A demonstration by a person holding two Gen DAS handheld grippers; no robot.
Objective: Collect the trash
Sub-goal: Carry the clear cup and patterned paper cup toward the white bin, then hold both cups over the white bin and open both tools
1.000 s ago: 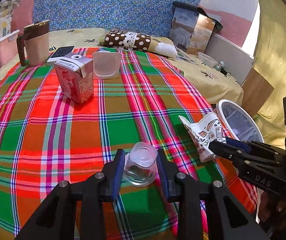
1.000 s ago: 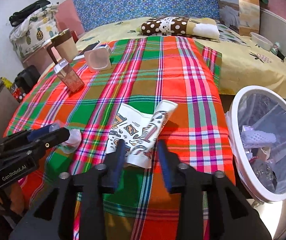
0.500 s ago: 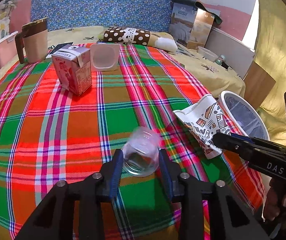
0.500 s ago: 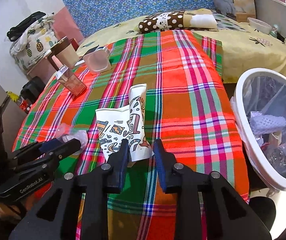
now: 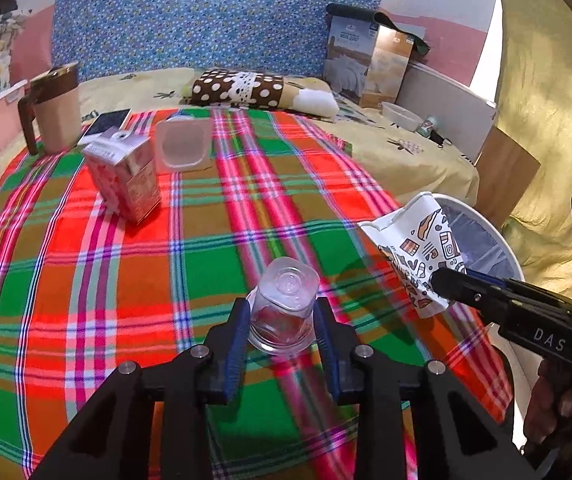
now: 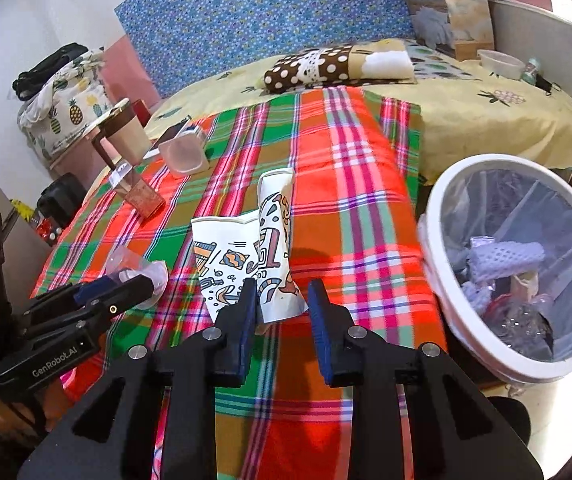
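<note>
Left gripper (image 5: pixel 281 330) clamping clear cup (image 5: pixel 283 306), right gripper (image 6: pixel 281 304) level, pinching paper cup (image 6: pixel 245 258)

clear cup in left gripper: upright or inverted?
Inverted: the clear cup shows its closed base on top, wide rim down, between the left gripper pads.

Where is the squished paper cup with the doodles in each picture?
Left wrist view: the flattened paper cup is at the right, lifted off the plaid cloth in the right gripper, in front of the white bin.
Right wrist view: the cup is in the centre, between that gripper's blue-padded fingers.
Shared landmark: the white bin, just right of the cup in both.
</note>
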